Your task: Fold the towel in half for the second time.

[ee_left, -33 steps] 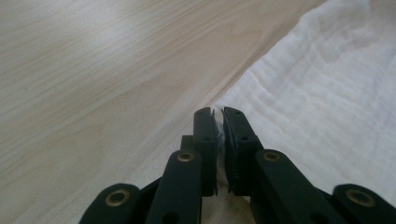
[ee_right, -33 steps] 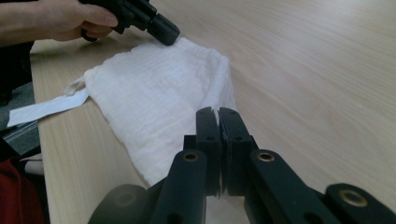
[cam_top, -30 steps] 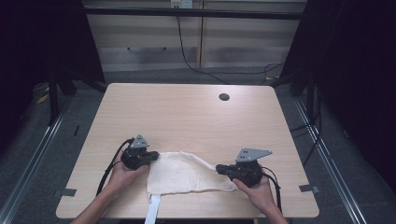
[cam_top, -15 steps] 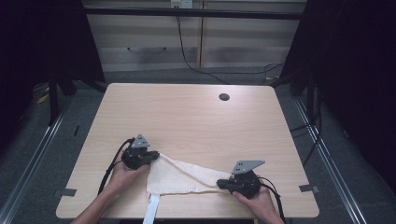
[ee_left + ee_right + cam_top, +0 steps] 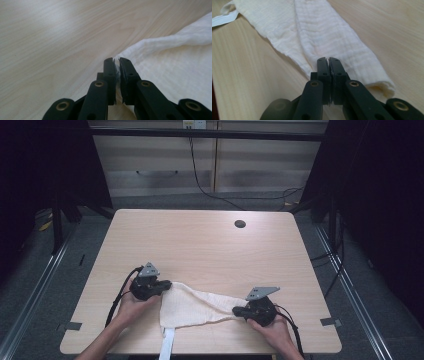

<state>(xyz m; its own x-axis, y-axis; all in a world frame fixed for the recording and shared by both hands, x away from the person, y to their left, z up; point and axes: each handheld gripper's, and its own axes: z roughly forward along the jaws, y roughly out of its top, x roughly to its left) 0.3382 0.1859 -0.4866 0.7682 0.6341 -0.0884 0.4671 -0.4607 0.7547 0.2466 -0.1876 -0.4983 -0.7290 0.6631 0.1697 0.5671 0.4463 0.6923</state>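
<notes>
White cloth lies on the near part of the table, stretched between both hands, close to the front edge. Left claw is clamped on the cloth's far-left corner; in the left gripper view the black jaws stand nearly together with a thin edge of fabric pinched between them. Right claw is clamped on the cloth's right end; in the right gripper view the jaws are pressed together on the edge of the fabric, and the cloth runs away from them in a long, partly folded band. A pale strap or tag hangs from the cloth's near-left corner over the table's front edge; same strap sits at the upper left in the right gripper view. Cloth looks taut along its upper edge, tapering toward the right claw. Round dark hole in the table's far right part, well apart from the cloth.
</notes>
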